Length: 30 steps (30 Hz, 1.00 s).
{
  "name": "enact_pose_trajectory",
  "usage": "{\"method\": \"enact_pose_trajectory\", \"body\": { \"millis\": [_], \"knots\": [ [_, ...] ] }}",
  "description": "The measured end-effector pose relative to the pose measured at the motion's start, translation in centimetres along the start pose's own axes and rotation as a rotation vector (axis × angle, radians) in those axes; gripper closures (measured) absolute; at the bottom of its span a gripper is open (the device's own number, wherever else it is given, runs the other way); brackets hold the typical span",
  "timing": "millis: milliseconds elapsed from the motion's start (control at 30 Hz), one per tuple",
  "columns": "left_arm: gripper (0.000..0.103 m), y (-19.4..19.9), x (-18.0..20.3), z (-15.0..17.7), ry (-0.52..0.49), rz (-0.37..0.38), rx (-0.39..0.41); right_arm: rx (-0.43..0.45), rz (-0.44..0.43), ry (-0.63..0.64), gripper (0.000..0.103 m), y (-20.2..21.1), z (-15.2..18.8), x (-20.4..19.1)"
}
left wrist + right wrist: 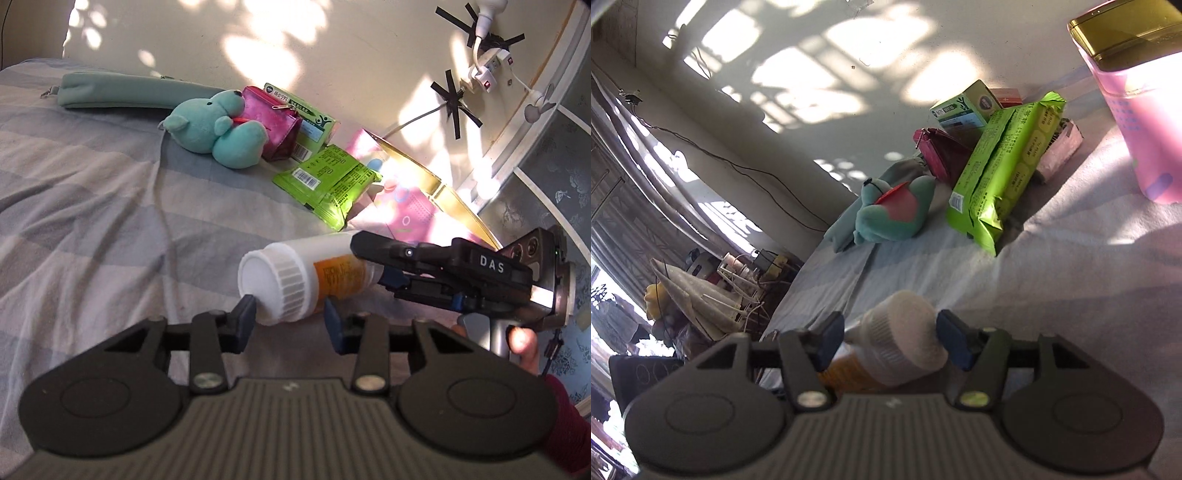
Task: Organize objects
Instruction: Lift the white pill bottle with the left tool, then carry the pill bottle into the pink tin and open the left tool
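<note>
A white pill bottle (pixel 295 280) with an orange label lies on its side on the striped bedsheet (pixel 92 184). My left gripper (pixel 290 317) is open with its fingers on either side of the bottle's ribbed cap. My right gripper (pixel 384 273) comes in from the right and its jaws stand around the bottle's base end. In the right wrist view the bottle (pixel 897 339) sits between the right gripper's (pixel 890 338) fingers, with small gaps on both sides. A teal plush toy (pixel 218 129), a pink pouch (pixel 273 122) and green packets (pixel 328 181) lie against the wall.
A teal pencil case (pixel 122 92) lies at the back left. A pink box with a gold lid (pixel 406 192) stands at the right. A green carton (pixel 310 118) leans on the wall. Power strips (pixel 491 70) hang on the wall. Clutter (pixel 701 295) lies beyond the bed's edge.
</note>
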<state>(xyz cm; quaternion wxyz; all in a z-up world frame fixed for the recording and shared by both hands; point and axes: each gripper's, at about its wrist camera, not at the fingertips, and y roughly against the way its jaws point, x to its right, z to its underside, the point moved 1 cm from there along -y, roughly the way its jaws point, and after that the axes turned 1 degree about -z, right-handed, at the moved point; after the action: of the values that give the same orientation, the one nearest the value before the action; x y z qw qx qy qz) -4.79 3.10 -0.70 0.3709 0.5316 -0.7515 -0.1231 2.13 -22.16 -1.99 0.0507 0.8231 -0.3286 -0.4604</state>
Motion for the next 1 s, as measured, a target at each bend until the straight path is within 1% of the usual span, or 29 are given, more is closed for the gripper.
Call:
{"method": "enact_pose_trajectory", "body": {
  "millis": [100, 133, 233, 333, 400, 433, 467, 500, 567, 600, 633, 700, 733, 767, 867, 933, 1000],
  "knots": [
    [0.060, -0.3, -0.2, -0.7, -0.033, 0.003, -0.007, -0.017, 0.008, 0.073, 0.042, 0.4, 0.3, -0.6],
    [0.058, -0.4, -0.2, -0.9, -0.045, 0.004, -0.014, -0.020, 0.017, 0.105, 0.042, 0.4, 0.4, -1.0],
    [0.047, -0.2, -0.1, -1.2, -0.078, 0.003, -0.015, -0.032, 0.035, 0.175, 0.043, 0.1, 0.7, -1.8],
    [0.042, 0.3, 0.1, -1.5, -0.104, 0.001, 0.007, -0.044, 0.044, 0.221, 0.045, -0.3, 1.1, -2.3],
    [0.034, 0.7, 0.0, -1.8, -0.107, -0.001, 0.027, -0.041, 0.049, 0.243, 0.045, -0.3, 1.2, -2.5],
    [0.027, 1.0, 0.0, -1.9, -0.108, -0.001, 0.041, -0.036, 0.055, 0.252, 0.045, -0.2, 1.3, -2.7],
    [0.025, 1.1, -0.1, -2.1, -0.108, 0.002, 0.050, -0.034, 0.064, 0.262, 0.042, -0.2, 1.3, -2.8],
    [0.025, 1.1, -0.1, -2.2, -0.109, 0.011, 0.050, -0.036, 0.072, 0.274, 0.039, -0.2, 1.4, -2.9],
    [0.028, 0.8, -0.1, -2.4, -0.111, 0.027, 0.040, -0.044, 0.090, 0.306, 0.029, -0.5, 1.5, -3.2],
    [0.029, 0.6, -0.1, -2.4, -0.111, 0.032, 0.032, -0.052, 0.101, 0.326, 0.028, -0.8, 1.4, -3.5],
    [0.035, 0.3, -0.1, -2.4, -0.109, 0.041, 0.022, -0.059, 0.108, 0.345, 0.028, -1.0, 1.5, -3.7],
    [0.039, 0.0, -0.3, -2.6, -0.096, 0.049, 0.024, -0.054, 0.122, 0.366, 0.030, -1.3, 1.4, -3.9],
    [0.041, -0.1, -0.4, -2.7, -0.094, 0.046, 0.026, -0.060, 0.115, 0.367, 0.034, -1.5, 1.3, -3.9],
    [0.043, -0.1, -0.5, -2.7, -0.090, 0.046, 0.027, -0.065, 0.114, 0.361, 0.034, -1.5, 1.2, -3.8],
    [0.043, 0.1, -0.3, -3.3, -0.076, 0.056, 0.033, -0.061, 0.118, 0.363, 0.036, -1.3, 1.2, -3.9],
    [0.044, 0.2, 0.1, -3.7, -0.069, 0.067, 0.044, -0.032, 0.128, 0.369, 0.042, -0.8, 1.2, -4.1],
    [0.044, 0.4, 1.3, -4.5, -0.090, 0.077, 0.068, 0.016, 0.135, 0.376, 0.042, 0.2, 0.9, -4.4]
  ]
}}
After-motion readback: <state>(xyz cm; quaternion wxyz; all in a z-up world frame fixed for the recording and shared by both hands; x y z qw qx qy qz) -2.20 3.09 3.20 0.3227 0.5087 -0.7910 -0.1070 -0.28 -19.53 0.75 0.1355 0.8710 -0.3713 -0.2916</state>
